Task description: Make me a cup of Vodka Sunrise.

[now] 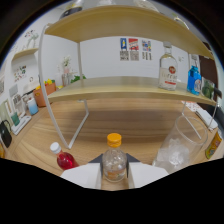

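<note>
On the wooden counter, my gripper (pixel 114 176) is clamped on the orange-capped juice bottle (pixel 114 159) between its fingers, so the juice step looks underway, next needing a tilt over the iced glass (pixel 178 145).

Gripper (pixel 114 176) fingers are hiding the orange-capped bottle's (pixel 114 159) base; labels on the shelf bottles (pixel 168 70) are reading too small to identify.

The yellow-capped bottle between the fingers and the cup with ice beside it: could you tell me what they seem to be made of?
The yellow-capped bottle looks like clear plastic or glass; see-through body, opaque matte cap. The gripper fingers press its sides. The cup with ice looks like thin clear plastic, possibly glass: the shelf wood shows through its wall.
</note>
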The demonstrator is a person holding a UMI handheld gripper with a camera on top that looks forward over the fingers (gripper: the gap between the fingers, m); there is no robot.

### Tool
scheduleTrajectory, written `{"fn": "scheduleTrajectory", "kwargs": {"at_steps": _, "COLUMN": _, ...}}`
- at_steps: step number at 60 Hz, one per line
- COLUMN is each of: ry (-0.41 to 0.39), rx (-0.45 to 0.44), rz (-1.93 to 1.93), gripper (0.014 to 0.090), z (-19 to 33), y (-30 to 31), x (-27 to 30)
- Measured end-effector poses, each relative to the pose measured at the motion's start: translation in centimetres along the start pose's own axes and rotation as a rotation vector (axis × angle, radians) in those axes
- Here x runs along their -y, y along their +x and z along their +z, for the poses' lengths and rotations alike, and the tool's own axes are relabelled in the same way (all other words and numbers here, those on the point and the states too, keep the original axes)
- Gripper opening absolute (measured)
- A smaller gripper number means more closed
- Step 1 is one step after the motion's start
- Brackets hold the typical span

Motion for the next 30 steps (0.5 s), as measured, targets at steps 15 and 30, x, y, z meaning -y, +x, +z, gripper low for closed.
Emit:
{"fn": "scheduleTrajectory", "kwargs": {"at_steps": 15, "ry": -0.056, "rx": 0.010, "rz": -0.031, "gripper": 0.0359, "z": 0.6, "y": -0.9, "x": -1.8}}
{"fn": "scheduleTrajectory", "kwargs": {"at_steps": 30, "ry": -0.061, "rx": 0.019, "rz": -0.072, "gripper": 0.0382, "z": 0.3, "y": -1.0, "x": -2.0}}
